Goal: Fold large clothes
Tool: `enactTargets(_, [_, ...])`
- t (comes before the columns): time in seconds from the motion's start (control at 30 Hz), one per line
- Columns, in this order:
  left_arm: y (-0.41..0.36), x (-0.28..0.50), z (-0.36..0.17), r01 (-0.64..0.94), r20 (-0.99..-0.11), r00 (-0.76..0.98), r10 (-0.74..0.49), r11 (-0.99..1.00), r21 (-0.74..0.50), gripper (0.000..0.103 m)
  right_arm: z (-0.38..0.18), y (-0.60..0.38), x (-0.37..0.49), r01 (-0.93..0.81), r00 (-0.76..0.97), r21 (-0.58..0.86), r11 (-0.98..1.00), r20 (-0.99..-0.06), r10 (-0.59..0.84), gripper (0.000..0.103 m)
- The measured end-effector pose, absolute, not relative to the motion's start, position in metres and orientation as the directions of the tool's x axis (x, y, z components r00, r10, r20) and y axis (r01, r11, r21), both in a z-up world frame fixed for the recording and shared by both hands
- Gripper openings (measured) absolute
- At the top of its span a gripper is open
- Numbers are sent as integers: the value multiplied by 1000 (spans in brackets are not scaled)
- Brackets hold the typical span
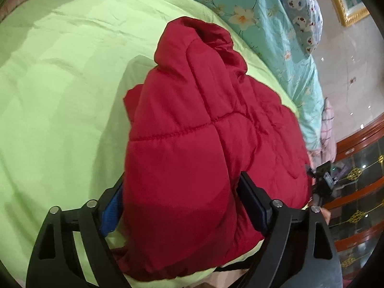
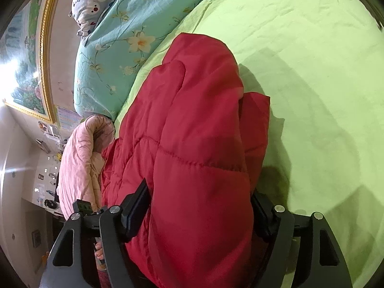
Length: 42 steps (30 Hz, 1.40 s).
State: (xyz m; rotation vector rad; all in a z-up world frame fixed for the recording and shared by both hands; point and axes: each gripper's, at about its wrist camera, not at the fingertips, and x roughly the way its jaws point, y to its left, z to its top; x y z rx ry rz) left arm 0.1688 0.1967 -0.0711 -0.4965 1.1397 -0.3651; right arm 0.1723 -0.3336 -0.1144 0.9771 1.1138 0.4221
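Note:
A red quilted puffer jacket (image 1: pixel 192 132) lies bunched on a light green bedsheet (image 1: pixel 60 84). My left gripper (image 1: pixel 182 201) has its two fingers on either side of a thick fold of the jacket and is shut on it. In the right wrist view the same red jacket (image 2: pixel 196 144) fills the middle, and my right gripper (image 2: pixel 199 211) is likewise shut on a thick fold of it. The jacket's hood end points away from both grippers. Its underside is hidden.
A teal floral quilt (image 1: pixel 276 36) and a cartoon-print pillow (image 1: pixel 302 12) lie along the bed's far side. A pink quilted blanket (image 2: pixel 79 158) hangs at the bed's edge. A wooden glass-front cabinet (image 1: pixel 360 180) and a gold-framed picture (image 2: pixel 28 60) stand beyond the bed.

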Motion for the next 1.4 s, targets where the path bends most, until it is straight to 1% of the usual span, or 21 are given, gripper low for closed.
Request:
enactTargets(0.1, [203,166,-67,16,-780,379,-498,846,-532,88,-112,-337,170,183,427,816,548,-568,703,82])
enactTargets(0.2, [213,163,-61,-23,-805,405,-433,876,-482,88,-108,-342,165,195,440,806,558,-581,685,83])
enactTargets(0.37, [228,150,-44,-70,-797,485,-359,893,-444,88,-96,-355,153,227,472,763,606,-630,617,83])
enactTargets(0.47, [225,140,-29,-33,-757,539,-370,889,-457,88,-79,-359,143,227,512,713,663,-667,541,83])
enactTargets(0.57, [207,134,-18,28,-738,557,-380,897,-441,88,-56,-356,132,206,561,645,736,-695,451,83])
enactTargets(0.8, [145,121,-8,177,-720,544,-432,897,-405,88,-9,-307,125,39,614,530,847,-682,398,83])
enactTargets(0.9, [123,118,-8,209,-712,540,-449,891,-403,88,1,-273,128,-48,603,495,868,-678,420,78])
enactTargets(0.97, [112,116,-11,227,-708,539,-456,888,-399,88,4,-251,132,-85,591,454,887,-694,411,62])
enactTargets(1.0, [106,116,-13,227,-709,544,-450,892,-391,88,4,-242,133,-107,585,439,892,-697,414,60])
enactTargets(1.2, [87,123,-33,218,-703,578,-414,909,-355,88,-10,-192,150,-195,544,441,876,-695,471,60])
enactTargets(1.4, [75,144,-49,224,-713,596,-369,929,-293,88,-34,-186,168,-146,535,426,893,-725,434,58])
